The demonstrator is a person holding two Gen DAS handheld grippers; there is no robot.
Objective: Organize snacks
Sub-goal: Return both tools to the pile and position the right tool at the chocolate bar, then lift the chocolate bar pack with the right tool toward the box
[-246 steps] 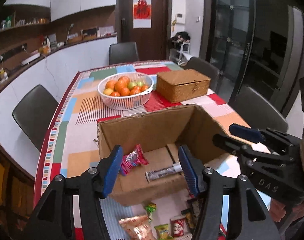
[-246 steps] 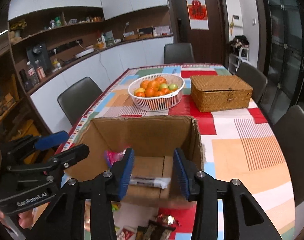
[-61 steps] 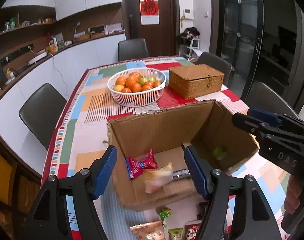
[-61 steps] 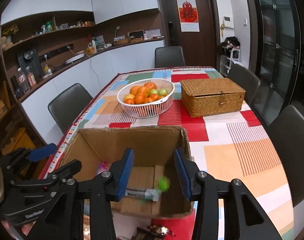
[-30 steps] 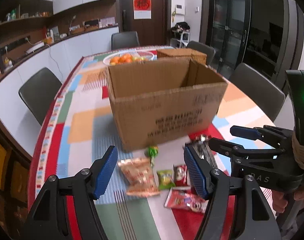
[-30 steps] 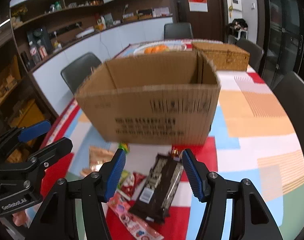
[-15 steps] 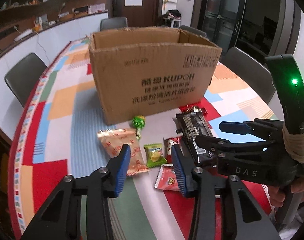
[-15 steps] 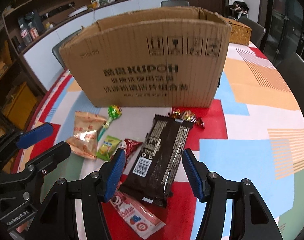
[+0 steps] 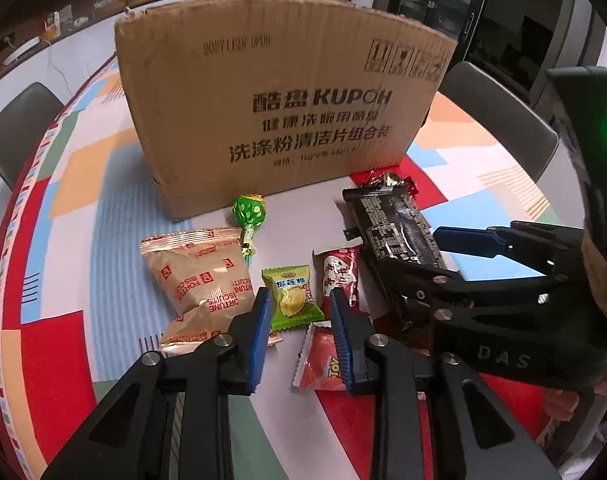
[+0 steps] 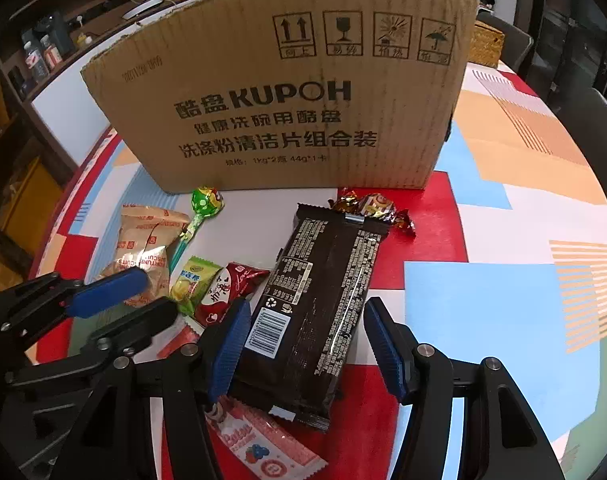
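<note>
Cardboard box upright on patterned tabletop, snacks all loose in front of it. Black chocolate wafer pack just before box, right tool straddling its near end, jaws apart, pads not pressing. Fortune biscuit bag before box, left side. Red heart-print packet beside wafer pack. Green durian candy between biscuit bag and red packet; left tool jaws have just been closing around it, nearly clenched, pads not visibly gripping it. Green lollipop nearest box.

Dark snack pack between parted gripper pads
</note>
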